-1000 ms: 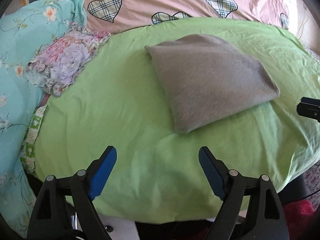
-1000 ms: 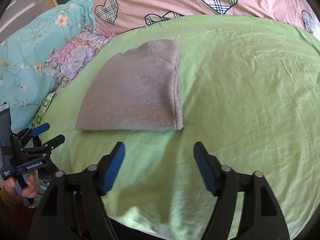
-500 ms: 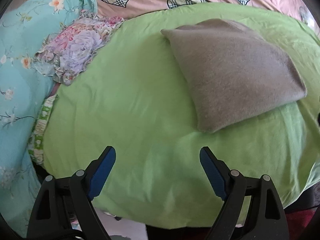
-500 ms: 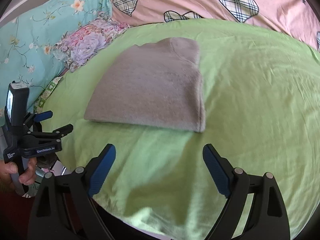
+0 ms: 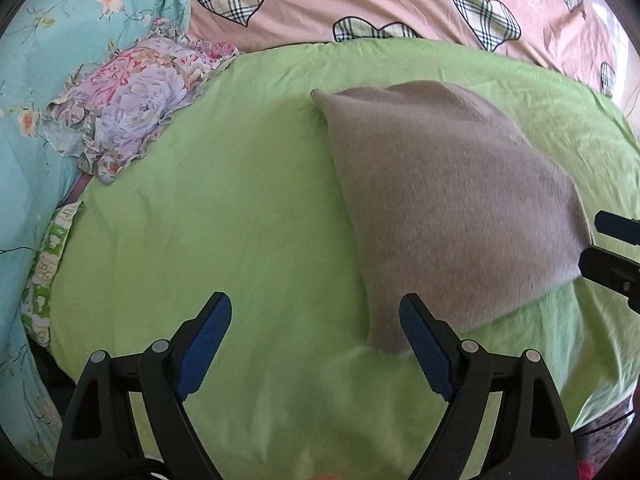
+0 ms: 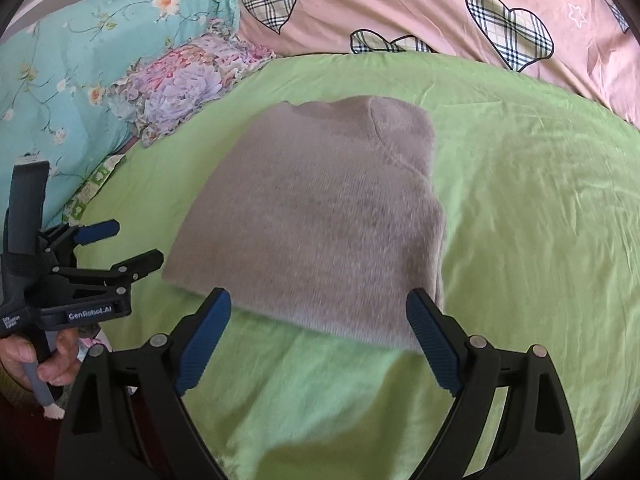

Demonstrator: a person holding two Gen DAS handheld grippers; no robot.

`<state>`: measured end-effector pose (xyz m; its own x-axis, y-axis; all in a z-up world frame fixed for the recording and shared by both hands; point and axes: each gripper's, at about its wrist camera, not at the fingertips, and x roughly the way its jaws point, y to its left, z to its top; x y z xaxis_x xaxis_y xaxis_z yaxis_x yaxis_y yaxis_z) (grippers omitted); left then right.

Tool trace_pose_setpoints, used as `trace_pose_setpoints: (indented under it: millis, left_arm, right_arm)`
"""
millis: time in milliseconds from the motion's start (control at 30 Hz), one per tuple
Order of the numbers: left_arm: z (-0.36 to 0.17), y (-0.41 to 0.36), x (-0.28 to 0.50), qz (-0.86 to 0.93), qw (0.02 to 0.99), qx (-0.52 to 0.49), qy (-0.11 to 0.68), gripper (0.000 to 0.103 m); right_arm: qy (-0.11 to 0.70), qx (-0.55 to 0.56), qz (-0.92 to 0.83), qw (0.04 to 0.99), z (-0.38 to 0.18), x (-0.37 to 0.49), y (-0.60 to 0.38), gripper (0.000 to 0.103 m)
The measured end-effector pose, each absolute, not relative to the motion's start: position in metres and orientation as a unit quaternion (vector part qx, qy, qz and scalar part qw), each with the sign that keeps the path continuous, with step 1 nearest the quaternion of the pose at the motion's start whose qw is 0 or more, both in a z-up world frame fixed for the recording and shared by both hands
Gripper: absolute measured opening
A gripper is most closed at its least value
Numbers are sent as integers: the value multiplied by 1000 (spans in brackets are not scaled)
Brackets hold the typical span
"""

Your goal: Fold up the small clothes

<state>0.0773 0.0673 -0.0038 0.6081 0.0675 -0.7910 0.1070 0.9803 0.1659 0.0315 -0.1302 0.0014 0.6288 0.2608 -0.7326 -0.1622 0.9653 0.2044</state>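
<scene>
A grey knitted garment lies folded flat on the green sheet; it also shows in the right wrist view. My left gripper is open and empty, just left of the garment's near corner. My right gripper is open and empty, its fingers spread at the garment's near edge. The left gripper also shows in the right wrist view, left of the garment. The right gripper's tips show at the right edge of the left wrist view.
A pink quilt with plaid hearts lies behind the green sheet. A turquoise floral cover and a purple floral frilled pillow lie at the left. The bed's near edge drops off below the grippers.
Both grippers have moved forward toward the garment, which now looks larger and nearer. The jaws stay open. The garment has not moved.
</scene>
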Motion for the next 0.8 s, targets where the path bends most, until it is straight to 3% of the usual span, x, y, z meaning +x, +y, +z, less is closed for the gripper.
trace_pose_setpoints:
  millis: [800]
  left_arm:
    - [-3, 72, 111, -4, 901, 51, 430, 87]
  right_arm:
    - [427, 82, 115, 893, -8, 77, -140, 89]
